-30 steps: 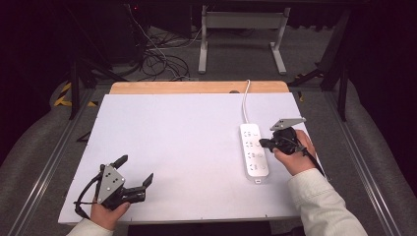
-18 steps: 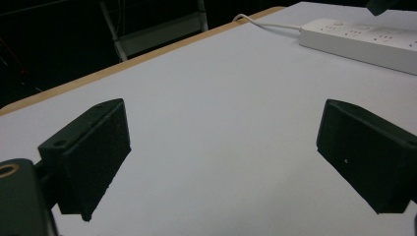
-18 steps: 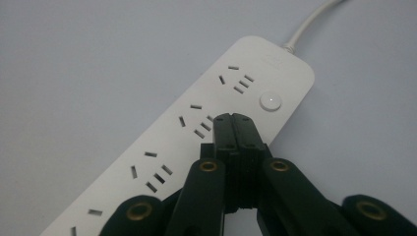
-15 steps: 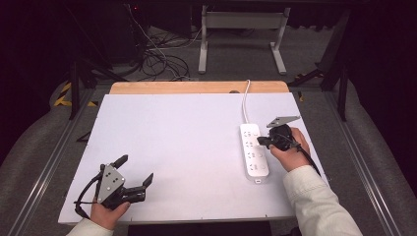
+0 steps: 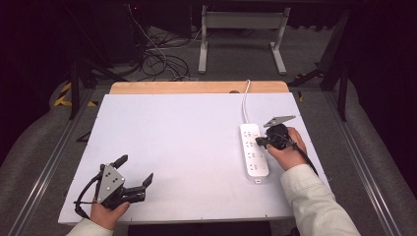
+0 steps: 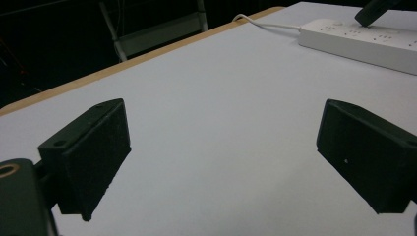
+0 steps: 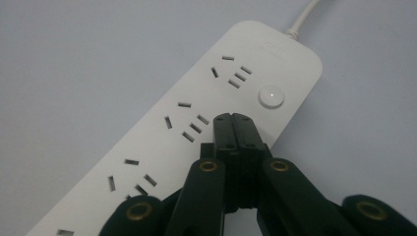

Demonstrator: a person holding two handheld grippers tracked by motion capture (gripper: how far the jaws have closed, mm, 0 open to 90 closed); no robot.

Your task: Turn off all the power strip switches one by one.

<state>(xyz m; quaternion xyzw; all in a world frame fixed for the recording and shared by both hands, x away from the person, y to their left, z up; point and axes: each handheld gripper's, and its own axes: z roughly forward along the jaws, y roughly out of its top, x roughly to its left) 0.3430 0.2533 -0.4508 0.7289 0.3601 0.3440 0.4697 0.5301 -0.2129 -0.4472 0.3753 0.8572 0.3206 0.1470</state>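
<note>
A white power strip lies on the right part of the white table top, its white cord running to the far edge. My right gripper hovers over the strip with its jaws pressed together and nothing between them. In the right gripper view the closed tips sit just short of the round switch button, beside the second socket group of the strip. My left gripper rests near the front left corner, jaws wide apart and empty. From the left gripper view the strip lies far ahead.
A wooden strip borders the table's far edge. Behind it stand a metal stand and tangled cables on the floor. Metal rails run along both sides of the table.
My right gripper has crept a little farther along the power strip toward its cord end. The left gripper has stayed put.
</note>
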